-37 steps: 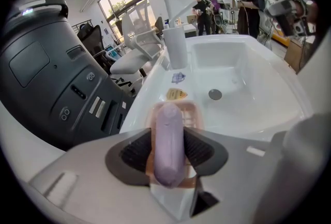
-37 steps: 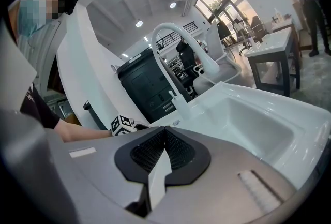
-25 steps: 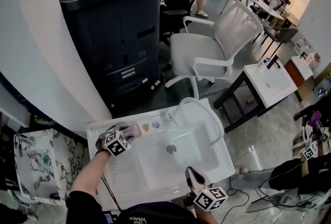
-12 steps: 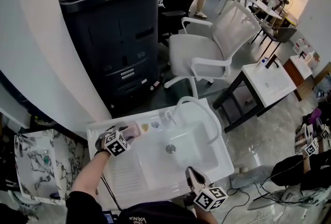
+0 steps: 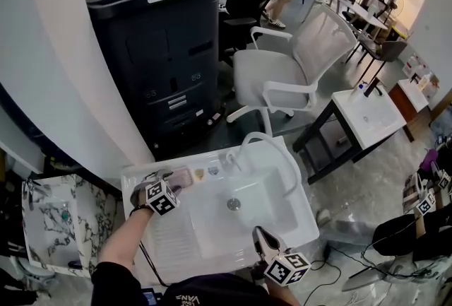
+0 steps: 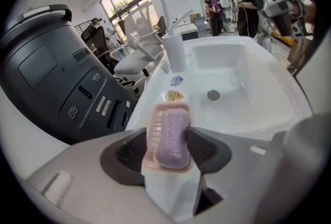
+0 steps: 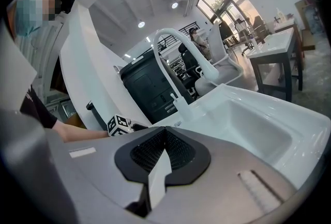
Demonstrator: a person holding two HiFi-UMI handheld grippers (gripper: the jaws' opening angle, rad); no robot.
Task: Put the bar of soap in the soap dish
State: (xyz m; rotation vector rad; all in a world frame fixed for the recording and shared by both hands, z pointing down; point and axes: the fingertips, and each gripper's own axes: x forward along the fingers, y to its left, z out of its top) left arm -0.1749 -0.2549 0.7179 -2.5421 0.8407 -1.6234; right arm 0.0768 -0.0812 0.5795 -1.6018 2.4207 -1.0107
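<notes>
Well, the soap (image 6: 173,137) lies in the pink dish (image 6: 154,114) on the sink (image 6: 258,109) ledge. Both sit between my left gripper's (image 6: 168,151) jaws, which have just been opening and now stand wide, no longer squeezing as far as I can judge. My right gripper (image 7: 163,151) is closed on nothing. I'd expect the bar to be light, stiff and slick when wet, so I'd pinch its long sides.

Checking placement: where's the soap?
Left gripper view, centre: the soap lies in the dish on the sink's back-left ledge, between the left gripper's jaws, which have just been opening.
</notes>
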